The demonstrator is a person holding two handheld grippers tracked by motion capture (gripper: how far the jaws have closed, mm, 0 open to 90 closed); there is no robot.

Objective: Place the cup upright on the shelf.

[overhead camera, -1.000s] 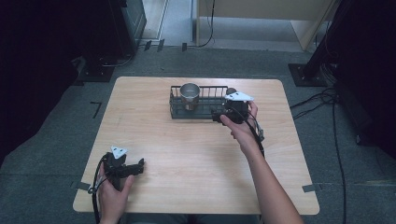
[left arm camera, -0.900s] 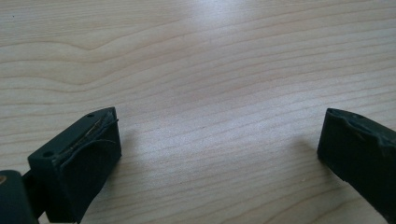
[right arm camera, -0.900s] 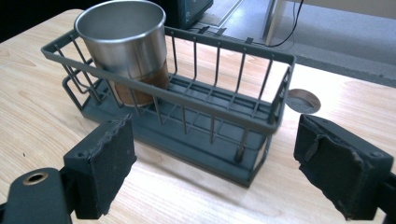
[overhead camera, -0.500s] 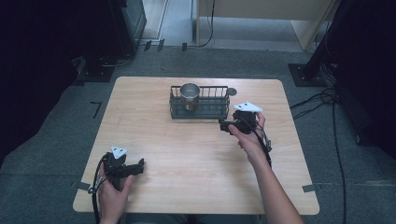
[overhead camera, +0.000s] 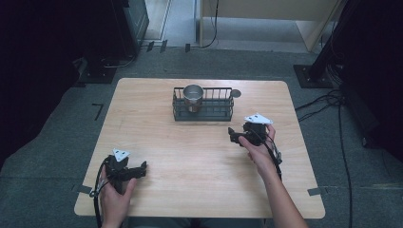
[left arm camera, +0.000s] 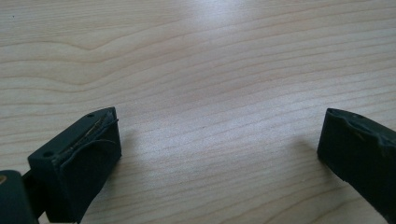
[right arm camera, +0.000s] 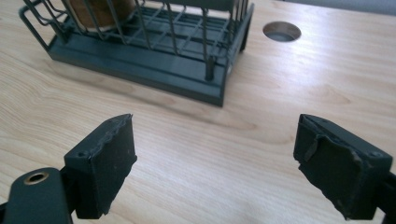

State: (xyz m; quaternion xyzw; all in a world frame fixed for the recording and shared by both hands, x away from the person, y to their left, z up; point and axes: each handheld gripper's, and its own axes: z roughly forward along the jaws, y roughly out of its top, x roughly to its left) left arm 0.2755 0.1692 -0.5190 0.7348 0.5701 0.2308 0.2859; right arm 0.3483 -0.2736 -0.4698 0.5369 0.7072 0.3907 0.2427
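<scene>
Right gripper (overhead camera: 234, 136) hangs low over the table (overhead camera: 157, 99), just in front of the wire basket's (overhead camera: 223, 114) right end, jaws spread apart with nothing but bare wood between them in the right gripper view (right arm camera: 212, 177). Judged from this posture, the hand has no business with the basket at this instant: the jaws point toward its near right corner but stand clear of the wire.

Left gripper (overhead camera: 141, 168) rests at the near left part of the table, well apart from the basket, jaws likewise released and empty over plain wood (left arm camera: 219, 154); it appears parked out of the way.

Metal cup (overhead camera: 193, 96) stands upright inside the basket's left half, mouth up, which suggests it has been deposited there. It is a plain cylindrical steel tumbler with a dull silver wall. The basket is dark grey, rectangular, with thin vertical bars on a solid base frame (right arm camera: 140, 60). A round cable hole (overhead camera: 235, 93) sits in the tabletop just behind its right end.
</scene>
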